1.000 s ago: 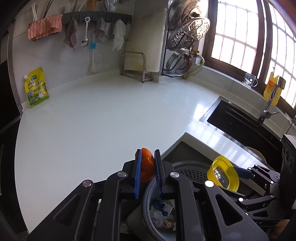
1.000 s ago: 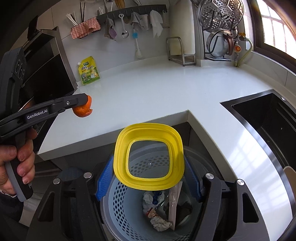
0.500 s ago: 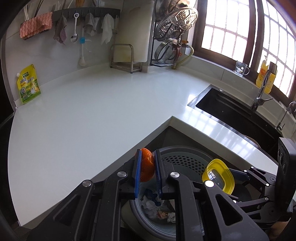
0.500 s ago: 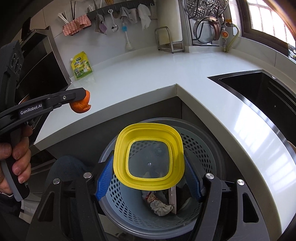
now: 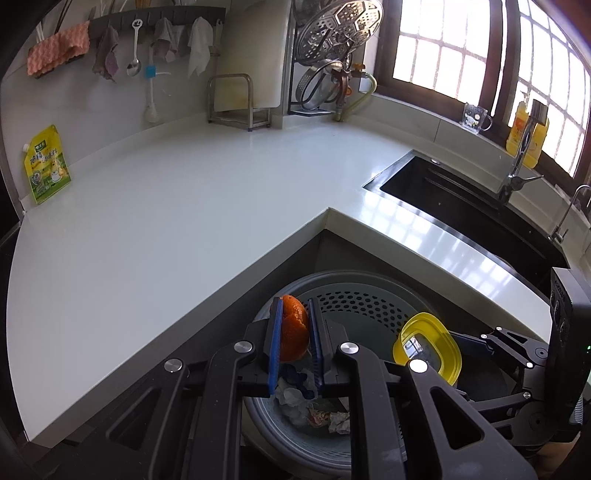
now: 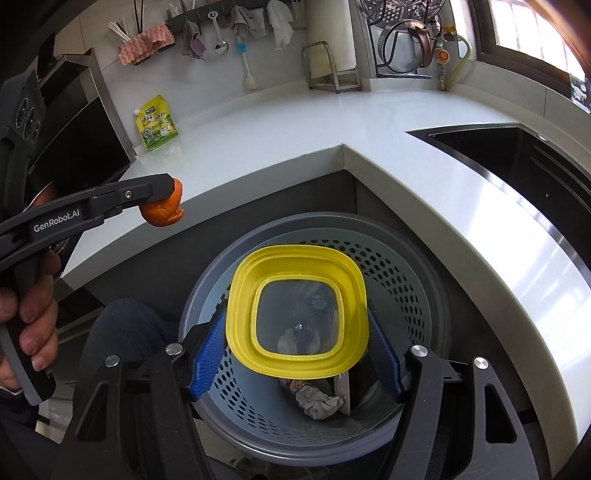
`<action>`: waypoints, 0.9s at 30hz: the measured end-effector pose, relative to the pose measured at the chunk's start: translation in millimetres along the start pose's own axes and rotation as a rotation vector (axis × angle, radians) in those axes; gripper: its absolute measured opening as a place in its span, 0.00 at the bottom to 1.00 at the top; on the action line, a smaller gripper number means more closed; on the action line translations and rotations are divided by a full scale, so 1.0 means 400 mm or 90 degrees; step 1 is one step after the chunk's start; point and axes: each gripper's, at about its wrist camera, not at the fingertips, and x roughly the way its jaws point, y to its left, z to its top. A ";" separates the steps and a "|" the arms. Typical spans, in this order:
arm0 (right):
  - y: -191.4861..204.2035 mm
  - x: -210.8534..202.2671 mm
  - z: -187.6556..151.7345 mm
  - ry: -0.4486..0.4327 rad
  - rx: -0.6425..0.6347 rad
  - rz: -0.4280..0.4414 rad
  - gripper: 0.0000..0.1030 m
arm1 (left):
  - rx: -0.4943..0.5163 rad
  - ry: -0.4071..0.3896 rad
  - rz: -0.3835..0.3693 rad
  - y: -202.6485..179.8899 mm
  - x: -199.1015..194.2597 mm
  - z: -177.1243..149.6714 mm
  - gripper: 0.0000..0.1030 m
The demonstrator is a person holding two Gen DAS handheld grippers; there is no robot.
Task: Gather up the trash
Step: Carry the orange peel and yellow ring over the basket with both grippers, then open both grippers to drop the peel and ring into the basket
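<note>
Both dropped lower over grey perforated plastic bin (image 6: pixel 399 280): left gripper (image 5: pixel 293 334) fingers pinching orange peel (image 5: pixel 293 332), right gripper (image 6: pixel 295 343) fingers clamping yellow-rimmed clear lid (image 6: pixel 297 310). Release next, probably.

Daylight pours in from the windows (image 5: pixel 480 62) at upper right, blown out to near white between the bars. It throws bright streaked glare along the desk (image 5: pixel 436 232) beside the sink (image 5: pixel 454 199), whose basin stays almost black. The rest of the desk is evenly lit and pale. The bin (image 6: pixel 402 273) sits in the shade under the desk edge — its contents dim but readable. Both views are sharp, with no motion blur. Fisheye bending is strong: the desk edges and wall rail (image 5: pixel 159 16) curve, and dark vignetting fills the corners. The yellow lid (image 6: pixel 299 310) is vivid, its clear centre slightly reflective.
</note>
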 end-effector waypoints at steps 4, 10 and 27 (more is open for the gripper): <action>-0.010 0.011 -0.010 0.007 0.006 0.002 0.65 | 0.004 0.007 -0.005 -0.012 0.011 -0.005 0.14; -0.026 0.022 -0.019 0.014 0.016 -0.002 0.65 | 0.009 0.019 -0.015 -0.023 0.026 -0.011 0.14; -0.035 0.050 -0.037 0.042 0.007 -0.024 0.71 | 0.019 0.065 -0.043 -0.051 0.089 -0.038 0.17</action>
